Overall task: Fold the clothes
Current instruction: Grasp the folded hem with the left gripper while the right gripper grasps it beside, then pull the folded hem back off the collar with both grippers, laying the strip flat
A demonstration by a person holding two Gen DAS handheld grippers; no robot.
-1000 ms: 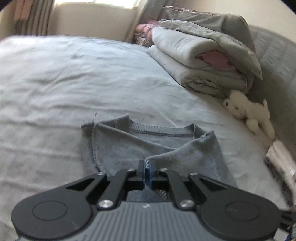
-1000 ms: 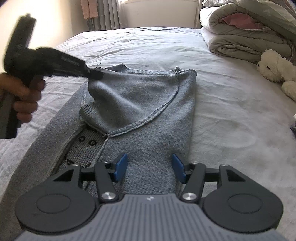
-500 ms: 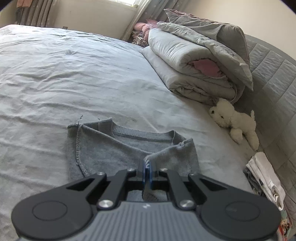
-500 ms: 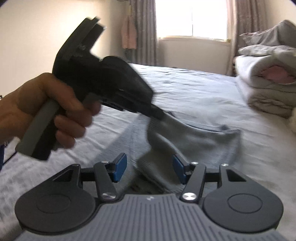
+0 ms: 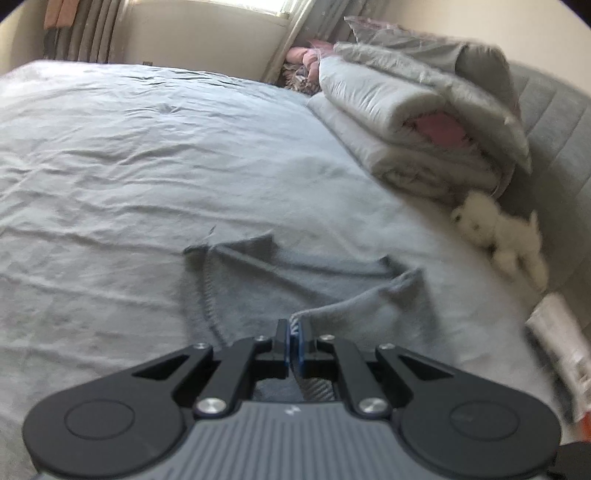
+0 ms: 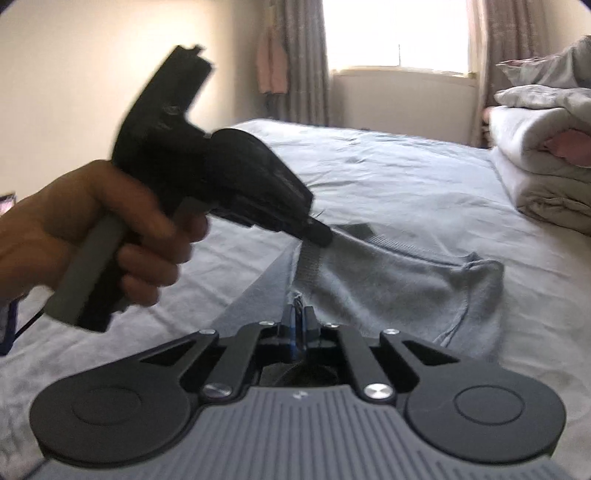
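A grey knit sweater [image 5: 295, 288] lies on the grey bed sheet [image 5: 147, 166], its collar toward the far side. My left gripper [image 5: 294, 332] is shut on the sweater's ribbed cuff edge, lifting it off the bed. In the right wrist view the sweater [image 6: 399, 284] spreads to the right, and the left gripper [image 6: 321, 236], held by a hand [image 6: 110, 229], pinches a raised fold of it. My right gripper [image 6: 297, 321] is shut on a frayed edge of the sweater just below that fold.
Folded grey and white duvets [image 5: 417, 136] are stacked at the back right, beside a padded headboard [image 5: 554, 122]. A white plush toy [image 5: 498, 236] lies below them. Papers [image 5: 561, 343] sit at the right edge. A window [image 6: 399, 33] and curtains lie behind the bed.
My right gripper's jaws closed from wide open onto the sweater's edge. The right wrist view tilted up toward the window. The left gripper kept its hold and stayed about where it was.
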